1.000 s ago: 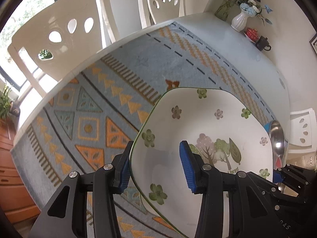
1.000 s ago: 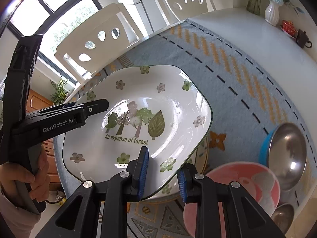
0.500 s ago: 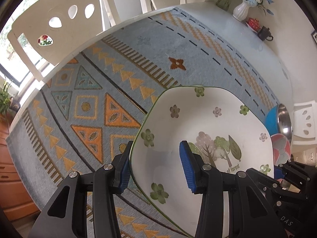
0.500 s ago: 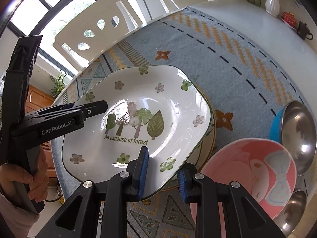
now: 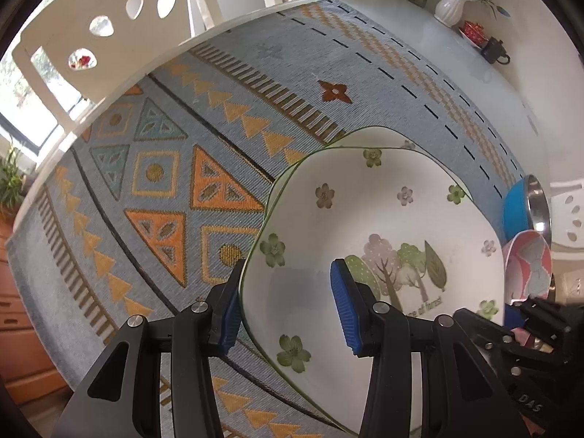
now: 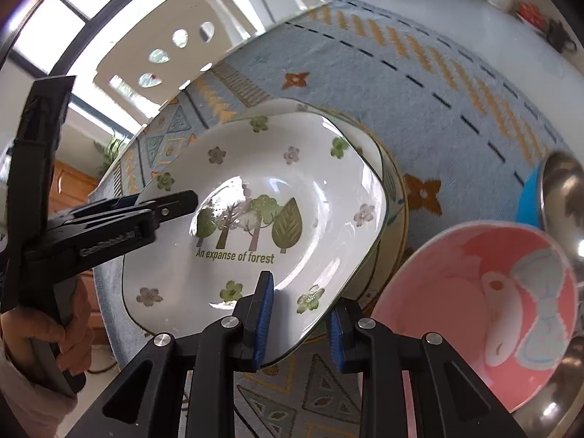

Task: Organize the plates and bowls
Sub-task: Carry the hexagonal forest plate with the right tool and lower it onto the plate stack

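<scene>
A white plate [image 6: 255, 200] with flowers, trees and the words "An expanse of forest" hangs tilted between both grippers. My right gripper [image 6: 299, 325] is shut on its near rim. My left gripper [image 5: 286, 306] is shut on the left rim of the plate [image 5: 383, 219], one blue pad under the edge and one inside. In the right wrist view the left gripper [image 6: 160, 208] reaches in from the left, held by a hand. Right under the plate lies a stack of plates [image 6: 394, 197], whose far rim [image 5: 365, 135] shows just beyond the held one.
A pink bowl [image 6: 492, 303] sits close on the right, beside a blue-sided steel bowl [image 6: 554, 197] and another steel bowl [image 6: 569, 383]. A patterned blue cloth [image 5: 164, 182] covers the table. White chairs [image 5: 109, 36] stand behind it, and a vase [image 5: 452, 7] at the far corner.
Both grippers have sunk with the plate towards the stack under it. The cloth and the pink bowl look nearer. Both grips are unchanged.
</scene>
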A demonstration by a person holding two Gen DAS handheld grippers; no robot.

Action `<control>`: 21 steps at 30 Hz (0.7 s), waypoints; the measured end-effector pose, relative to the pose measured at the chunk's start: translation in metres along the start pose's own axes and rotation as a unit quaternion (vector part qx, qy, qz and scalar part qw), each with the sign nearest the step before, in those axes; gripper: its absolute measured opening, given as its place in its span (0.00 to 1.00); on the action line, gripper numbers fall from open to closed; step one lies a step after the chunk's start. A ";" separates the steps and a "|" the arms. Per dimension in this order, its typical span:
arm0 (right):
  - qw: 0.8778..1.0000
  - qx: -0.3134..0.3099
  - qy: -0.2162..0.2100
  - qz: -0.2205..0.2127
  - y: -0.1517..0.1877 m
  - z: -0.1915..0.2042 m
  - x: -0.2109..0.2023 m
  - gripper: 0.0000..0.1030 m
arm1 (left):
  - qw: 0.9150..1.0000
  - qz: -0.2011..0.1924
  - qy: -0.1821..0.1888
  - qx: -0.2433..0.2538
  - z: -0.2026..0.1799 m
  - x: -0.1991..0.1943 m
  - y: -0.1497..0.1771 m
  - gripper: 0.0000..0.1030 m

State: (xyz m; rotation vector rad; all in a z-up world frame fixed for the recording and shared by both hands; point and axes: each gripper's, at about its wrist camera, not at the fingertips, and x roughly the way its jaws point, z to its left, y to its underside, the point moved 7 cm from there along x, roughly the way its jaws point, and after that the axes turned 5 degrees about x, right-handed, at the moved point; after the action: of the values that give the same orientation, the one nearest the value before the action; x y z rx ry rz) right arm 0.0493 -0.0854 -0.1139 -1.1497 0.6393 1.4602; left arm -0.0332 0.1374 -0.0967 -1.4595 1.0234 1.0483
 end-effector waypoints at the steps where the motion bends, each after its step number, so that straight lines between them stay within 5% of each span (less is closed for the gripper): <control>1: 1.000 0.009 -0.007 -0.002 -0.001 -0.001 0.001 0.25 | 1.000 -0.002 -0.005 0.003 0.000 0.001 -0.001 0.40; 13: 0.993 0.103 -0.048 0.005 -0.006 -0.016 0.001 0.25 | 0.991 -0.026 -0.093 0.091 -0.018 -0.007 -0.010 0.42; 21: 0.994 0.098 -0.043 0.026 -0.004 -0.015 -0.005 0.25 | 0.995 -0.026 -0.074 0.058 -0.017 -0.006 -0.011 0.42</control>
State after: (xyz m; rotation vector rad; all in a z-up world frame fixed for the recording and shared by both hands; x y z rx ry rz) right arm 0.0572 -0.0995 -0.1142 -0.9203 0.7390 1.4481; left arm -0.0222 0.1218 -0.0866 -1.2879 0.9207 1.0263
